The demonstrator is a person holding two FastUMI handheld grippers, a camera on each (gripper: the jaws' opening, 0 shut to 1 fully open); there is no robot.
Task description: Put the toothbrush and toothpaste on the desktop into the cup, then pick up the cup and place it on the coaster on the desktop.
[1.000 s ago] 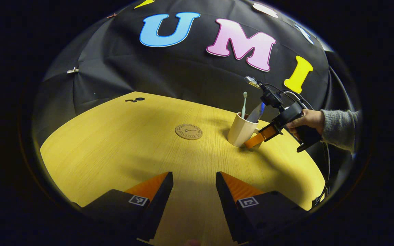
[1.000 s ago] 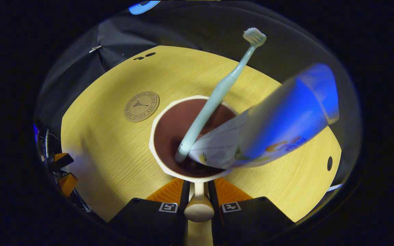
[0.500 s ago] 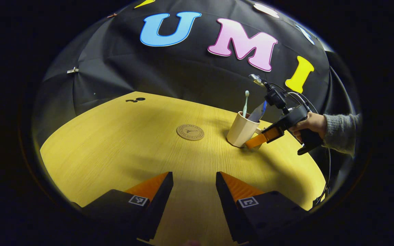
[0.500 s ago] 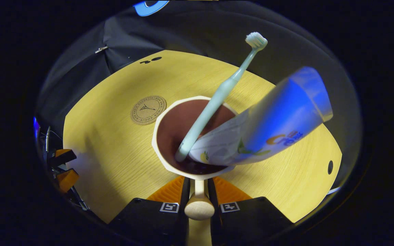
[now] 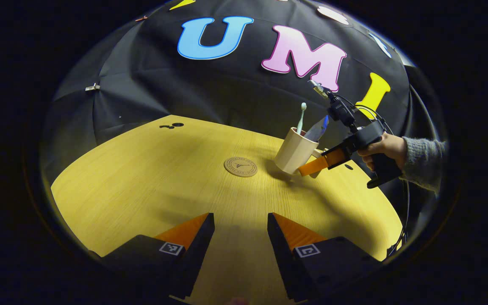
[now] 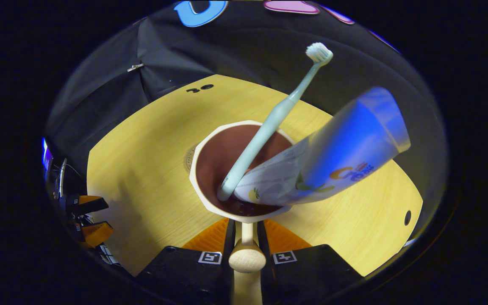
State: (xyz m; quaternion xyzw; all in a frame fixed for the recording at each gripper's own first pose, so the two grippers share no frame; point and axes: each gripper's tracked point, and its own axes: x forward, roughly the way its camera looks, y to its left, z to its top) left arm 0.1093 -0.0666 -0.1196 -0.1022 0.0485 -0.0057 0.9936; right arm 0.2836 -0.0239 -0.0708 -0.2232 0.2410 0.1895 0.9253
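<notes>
right tongs [image 6: 246, 237] are clenching the handle of the cup [image 5: 293, 151], carrying it, probably just above the table [image 5: 176, 178], toward the coaster [image 5: 240, 166]; toothbrush [image 6: 269, 125] and toothpaste [image 6: 333, 152] are leaning inside. left tongs [image 5: 240, 237] are waiting released.

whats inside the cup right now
A toothbrush and a toothpaste tube stand in the cup, both leaning out over its rim. The tube covers part of the cup's bottom, so anything lying beneath it cannot be seen. The right claw grips the cup's handle.
</notes>
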